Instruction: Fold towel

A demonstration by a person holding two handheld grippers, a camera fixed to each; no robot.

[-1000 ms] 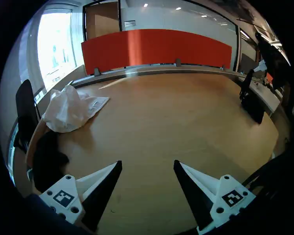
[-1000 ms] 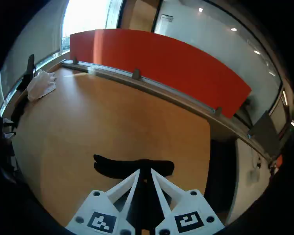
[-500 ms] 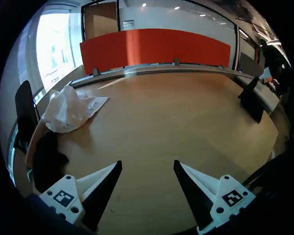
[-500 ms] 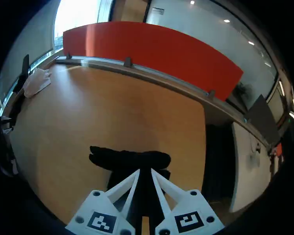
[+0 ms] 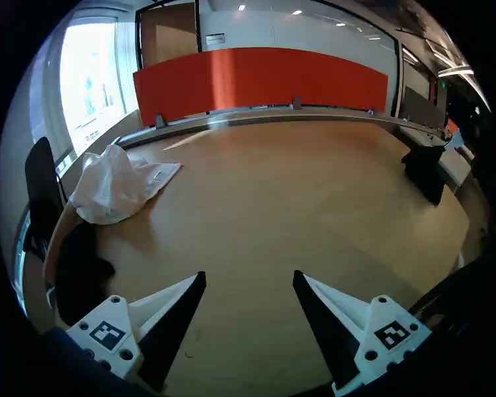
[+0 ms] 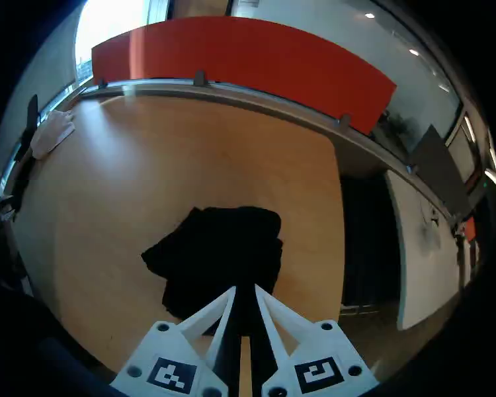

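While the left gripper (image 5: 248,272) holds its jaws wide, the right gripper (image 6: 245,287) clenches — seemingly — the black towel (image 6: 215,245).

In the left gripper view, we see the cloth (image 5: 112,185) on the table (image 5: 281,198) at ten o'clock, a chair (image 5: 40,192) at nine, the divider (image 5: 261,76) behind at twelve. In the right gripper view, the towel (image 6: 215,258) lies on the table at six.
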